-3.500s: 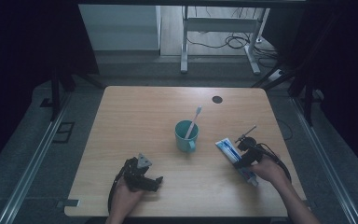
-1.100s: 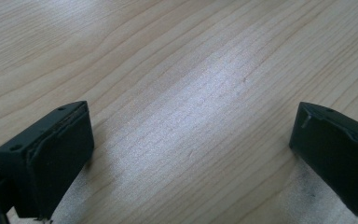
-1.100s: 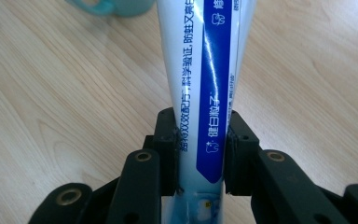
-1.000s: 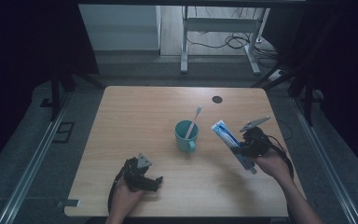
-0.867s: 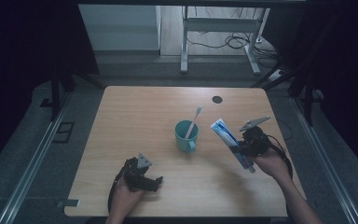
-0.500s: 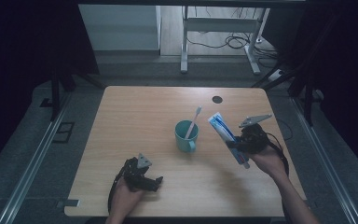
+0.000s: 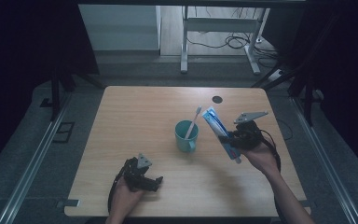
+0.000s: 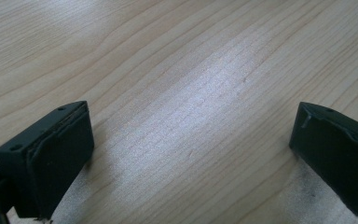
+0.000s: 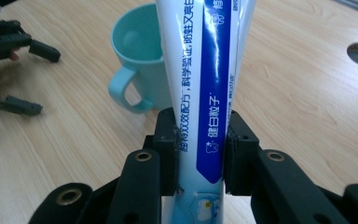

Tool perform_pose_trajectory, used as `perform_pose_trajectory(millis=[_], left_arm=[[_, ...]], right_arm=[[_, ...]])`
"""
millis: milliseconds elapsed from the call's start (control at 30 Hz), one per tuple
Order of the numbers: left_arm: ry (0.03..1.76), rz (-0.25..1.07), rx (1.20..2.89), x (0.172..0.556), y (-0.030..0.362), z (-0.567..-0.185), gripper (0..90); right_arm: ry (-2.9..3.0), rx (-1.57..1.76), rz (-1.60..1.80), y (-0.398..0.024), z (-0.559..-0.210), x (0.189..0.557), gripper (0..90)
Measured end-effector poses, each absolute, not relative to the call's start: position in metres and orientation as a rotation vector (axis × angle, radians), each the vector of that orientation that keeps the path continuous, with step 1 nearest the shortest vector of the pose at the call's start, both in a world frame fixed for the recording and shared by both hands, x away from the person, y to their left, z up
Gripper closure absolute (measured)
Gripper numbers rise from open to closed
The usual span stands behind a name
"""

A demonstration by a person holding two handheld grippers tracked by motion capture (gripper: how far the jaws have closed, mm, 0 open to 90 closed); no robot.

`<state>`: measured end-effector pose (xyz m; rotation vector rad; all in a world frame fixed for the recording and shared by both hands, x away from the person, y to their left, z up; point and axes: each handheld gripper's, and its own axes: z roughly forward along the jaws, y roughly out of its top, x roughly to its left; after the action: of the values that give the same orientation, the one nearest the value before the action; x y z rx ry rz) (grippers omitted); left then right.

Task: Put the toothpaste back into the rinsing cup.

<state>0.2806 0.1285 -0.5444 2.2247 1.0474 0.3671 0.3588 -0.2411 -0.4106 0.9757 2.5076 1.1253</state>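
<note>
Right gripper point(image 7: 230, 140) at right of centre in the high view, clamped on a toothpaste tube point(image 7: 220, 133), lifted clear off the table point(image 7: 135, 116). In the right gripper view, both black pads point(image 9: 168, 156) pressed flat against the tube's sides low in the frame, tube point(image 9: 205, 93) running straight up out of the top edge, white with a blue band and printed lettering. In the high view, tube tilted, its flat end up and to the left, cap end down by the hand point(image 7: 261, 158). Grey three-cornered plate sticking out above the gripper toward the upper right.

Just left of the tube, a teal mug point(image 7: 186, 135) near the middle of the table, handle facing the bottom of the frame, with a toothbrush point(image 7: 193, 122) leaning inside, head up to the right. Tube and mug close, not touching from what shows. Same mug point(image 9: 142, 60) right behind the tube in the right gripper view, upper left of centre.

Left gripper point(image 7: 158, 181) down at the lower left of the high view, resting on the table, jaws wide apart with nothing between. In the left gripper view, just bare wood grain between the two pads point(image 8: 58, 154).

Small dark round hole point(image 7: 217, 99) in the tabletop near the far edge, upper right.
</note>
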Motion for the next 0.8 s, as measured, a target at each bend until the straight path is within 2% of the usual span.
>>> perform_pose_trajectory(millis=[800], left_arm=[[1.048,0.367,2.226,0.281,0.129,-0.544,0.0]], right_arm=[[2.421,0.91,1.293,-0.211,-0.398,0.367,70.2]])
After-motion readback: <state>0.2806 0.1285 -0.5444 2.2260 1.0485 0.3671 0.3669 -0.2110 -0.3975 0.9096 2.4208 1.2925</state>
